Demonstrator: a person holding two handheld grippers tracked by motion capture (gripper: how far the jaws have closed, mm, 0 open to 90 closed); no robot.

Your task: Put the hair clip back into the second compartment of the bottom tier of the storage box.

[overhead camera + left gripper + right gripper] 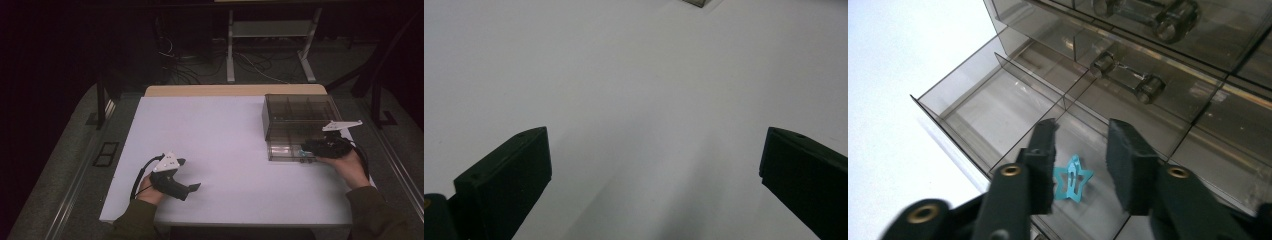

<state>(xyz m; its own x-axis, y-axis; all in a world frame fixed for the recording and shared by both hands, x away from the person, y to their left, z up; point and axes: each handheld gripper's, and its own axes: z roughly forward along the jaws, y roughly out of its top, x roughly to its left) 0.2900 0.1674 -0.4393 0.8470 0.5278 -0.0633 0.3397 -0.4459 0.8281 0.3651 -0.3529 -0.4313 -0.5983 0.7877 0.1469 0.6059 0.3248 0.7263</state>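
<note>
A small blue star-shaped hair clip (pixel 1073 184) lies on the floor of a compartment in the pulled-out drawer (pixel 973 107) of a smoky clear drawer cabinet (pixel 300 117). My right gripper (pixel 1083 131) hovers just over that compartment with its jaws apart, one on each side of the clip and neither pressing it. In the high view the right gripper (pixel 306 150) sits at the cabinet's front, at the table's right. My left gripper (pixel 191 174) rests at the front left of the white table (pixel 220 135). Its jaws stand wide open over bare surface (pixel 654 135).
Thin dividers split the open drawer into several compartments. Closed drawers with clear bar handles (pixel 1128 80) sit above it. Beyond the table's far wooden edge (pixel 235 90) are a dark floor, cables and a white desk frame (pixel 270 45).
</note>
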